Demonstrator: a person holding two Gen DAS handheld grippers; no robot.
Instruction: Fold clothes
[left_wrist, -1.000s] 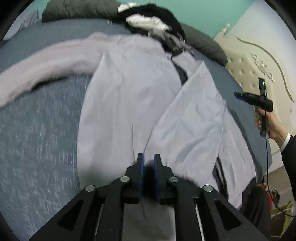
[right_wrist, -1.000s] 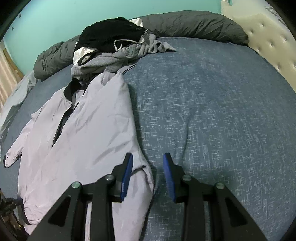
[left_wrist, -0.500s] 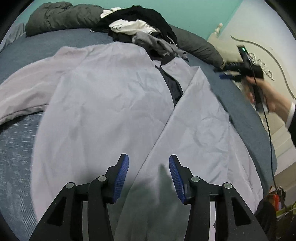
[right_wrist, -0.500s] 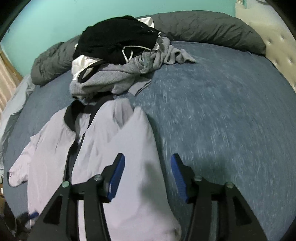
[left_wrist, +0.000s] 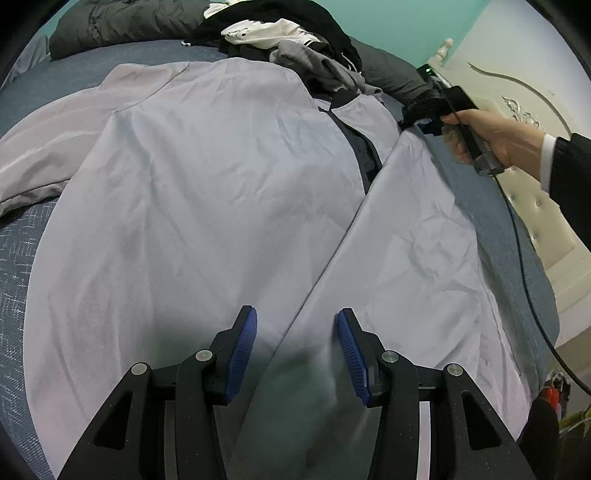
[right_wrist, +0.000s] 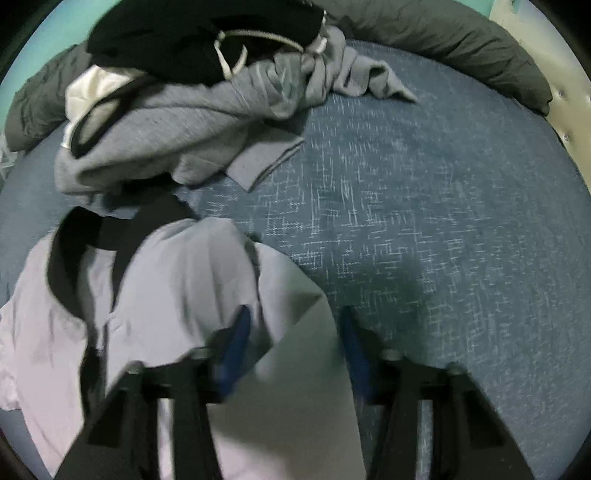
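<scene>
A pale lilac jacket (left_wrist: 207, 206) is being laid out flat on a bed (right_wrist: 424, 229) covered in blue-grey fabric with a fine white cross-hatch weave. The left gripper (left_wrist: 293, 354) is being held just above the jacket's lower hem, its blue-padded jaws standing wide apart with nothing between them. Ahead of it and to its left, one sleeve is being spread out toward the bed's edge; ahead and to its right, the other front panel is lying folded inward, with the dark lining of the collar exposed between the two panels.

The right gripper (right_wrist: 295, 354) is being held by a hand (left_wrist: 495, 136) over the shoulder near the collar; its jaws are also spread wide, and the pale cloth is lying beneath and between them, though motion blur is making it hard to tell whether the cloth is being touched. Beyond both grippers, a heap of black, white and grey clothes (right_wrist: 192, 92) is piled against a dark grey duvet (right_wrist: 461, 44). A teal wall (left_wrist: 406, 22) and a cream tufted headboard (left_wrist: 535, 206) are closing off the room to the right of the left gripper.
</scene>
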